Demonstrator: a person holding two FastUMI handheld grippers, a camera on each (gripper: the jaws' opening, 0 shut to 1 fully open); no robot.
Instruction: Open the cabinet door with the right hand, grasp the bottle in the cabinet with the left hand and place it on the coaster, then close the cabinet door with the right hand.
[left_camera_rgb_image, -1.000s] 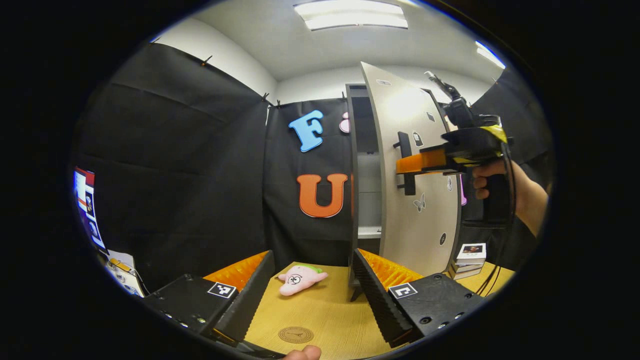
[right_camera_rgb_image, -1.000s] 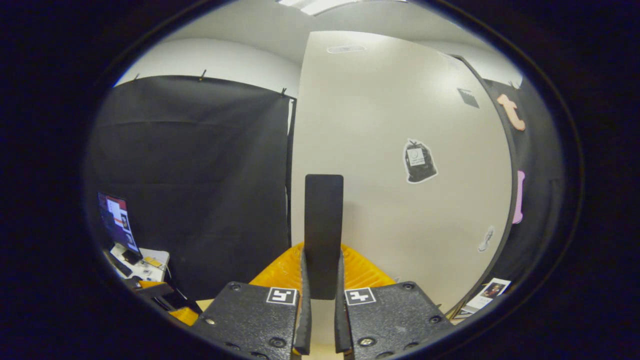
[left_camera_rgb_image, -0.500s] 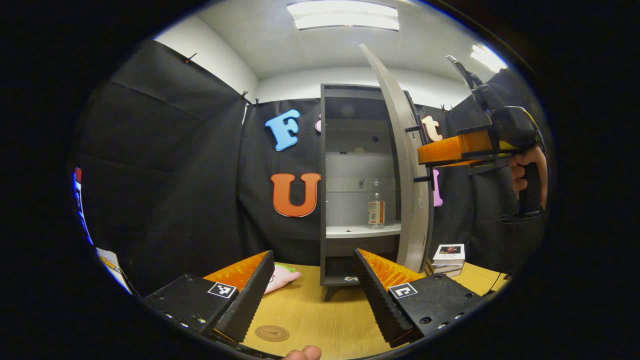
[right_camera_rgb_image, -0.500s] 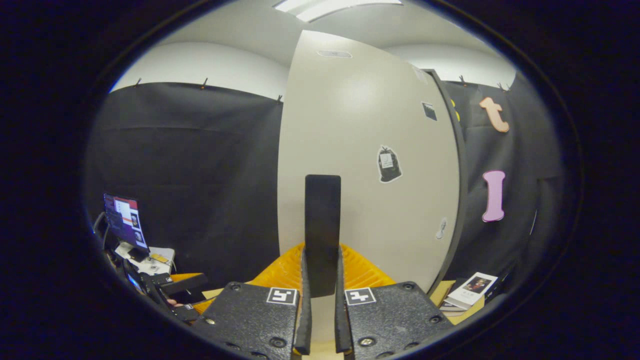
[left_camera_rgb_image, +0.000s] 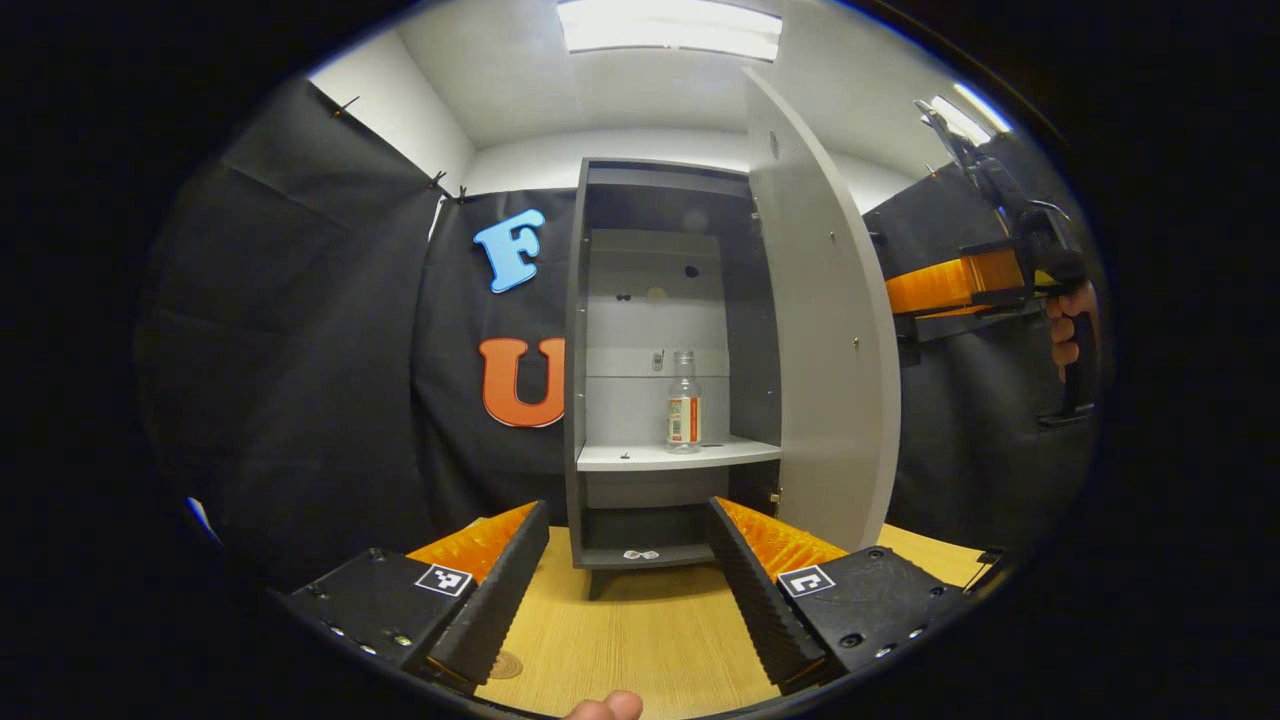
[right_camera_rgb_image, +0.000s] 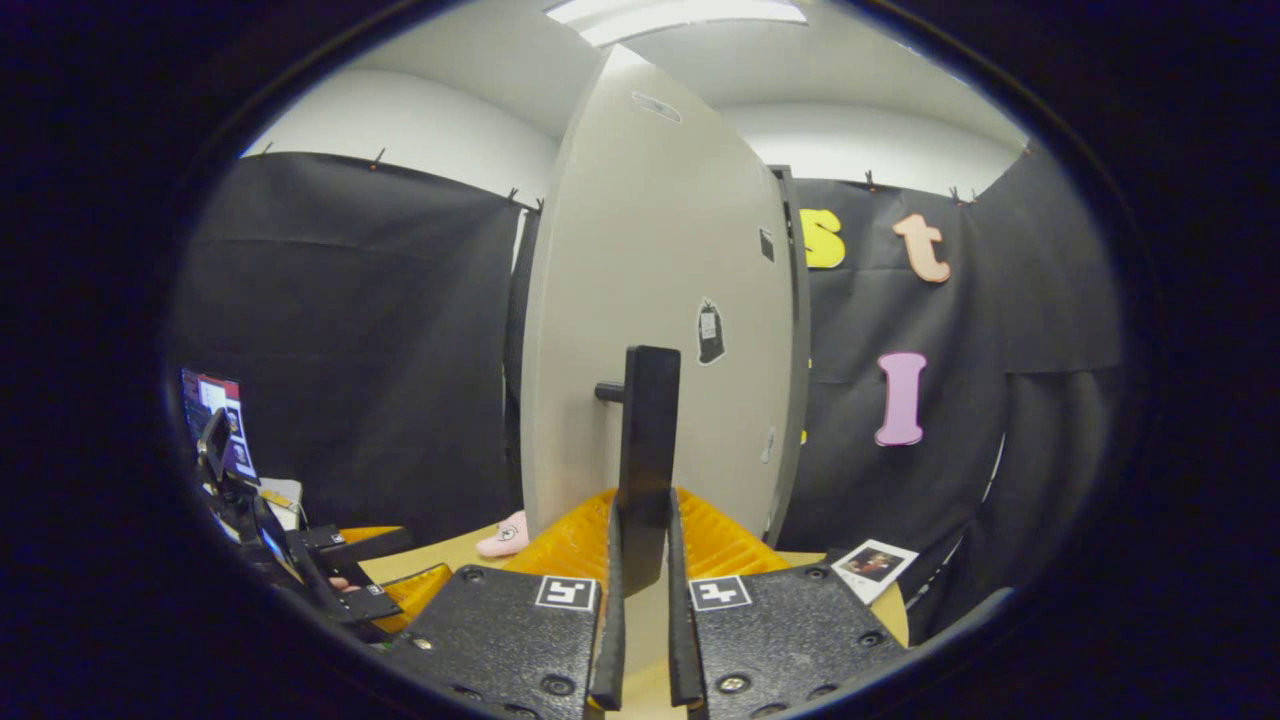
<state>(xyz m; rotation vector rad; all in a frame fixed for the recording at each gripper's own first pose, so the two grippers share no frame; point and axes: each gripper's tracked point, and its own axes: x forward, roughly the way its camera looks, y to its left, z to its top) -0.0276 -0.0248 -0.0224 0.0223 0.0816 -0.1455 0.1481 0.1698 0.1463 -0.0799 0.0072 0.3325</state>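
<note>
The right gripper (right_camera_rgb_image: 640, 640) clamps the door handle (right_camera_rgb_image: 648, 440), holding the cabinet door (left_camera_rgb_image: 825, 330) wide so the bottle (left_camera_rgb_image: 683, 402), upright on the cabinet shelf (left_camera_rgb_image: 670, 455), is reachable for the spread, empty left gripper (left_camera_rgb_image: 625, 590).

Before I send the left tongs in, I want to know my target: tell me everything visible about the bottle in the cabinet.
The small clear plastic bottle stands upright on the grey cabinet's pale middle shelf, right of centre and toward the back. It has a narrow neck and a label band around its lower body, red and white as far as can be told. It looks mostly empty. Only the shelf touches it; the left tongs are open, well short of it.
</note>
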